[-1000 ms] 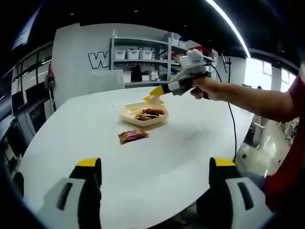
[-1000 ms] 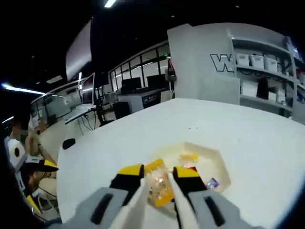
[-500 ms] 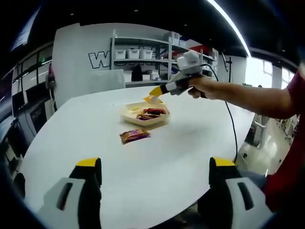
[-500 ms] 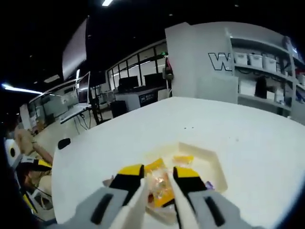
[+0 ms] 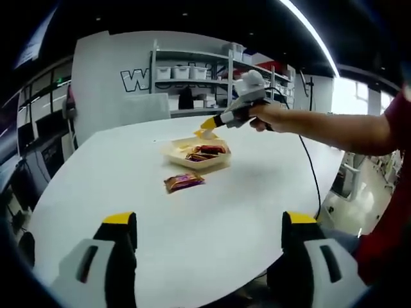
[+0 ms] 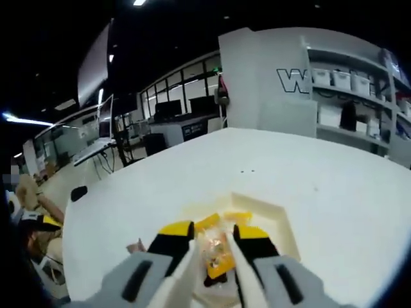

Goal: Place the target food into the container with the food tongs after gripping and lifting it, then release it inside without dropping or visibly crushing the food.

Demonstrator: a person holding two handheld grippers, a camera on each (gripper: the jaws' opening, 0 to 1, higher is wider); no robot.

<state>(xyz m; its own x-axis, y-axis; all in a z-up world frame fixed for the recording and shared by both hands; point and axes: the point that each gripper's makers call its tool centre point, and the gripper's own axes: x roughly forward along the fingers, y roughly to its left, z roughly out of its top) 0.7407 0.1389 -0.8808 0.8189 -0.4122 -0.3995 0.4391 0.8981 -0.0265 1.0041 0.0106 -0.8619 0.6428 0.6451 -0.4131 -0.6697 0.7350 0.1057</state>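
A cream container (image 5: 172, 149) sits on the white table (image 5: 218, 212) and holds several dark red snack packets (image 5: 204, 151). My right gripper (image 5: 204, 130) hovers just above the container's far side, shut on a yellow-orange snack packet (image 5: 200, 133). In the right gripper view the same packet (image 6: 216, 251) is pinched between the jaws of the right gripper (image 6: 214, 232), with the container (image 6: 282, 212) directly below. Another brown and orange packet (image 5: 184, 181) lies on the table in front of the container. My left gripper (image 5: 209, 231) stands wide open near the table's front edge, holding nothing.
A person's arm (image 5: 334, 131) reaches in from the right holding the right gripper, and a cable (image 5: 313, 173) hangs from it. Shelves with white bins (image 5: 186, 74) stand behind the table. Desks and monitors (image 6: 115, 138) lie beyond the table's far edge.
The right gripper has risen slightly with the yellow packet still held, so the container sits lower in its view. The left gripper has stayed in place and open.
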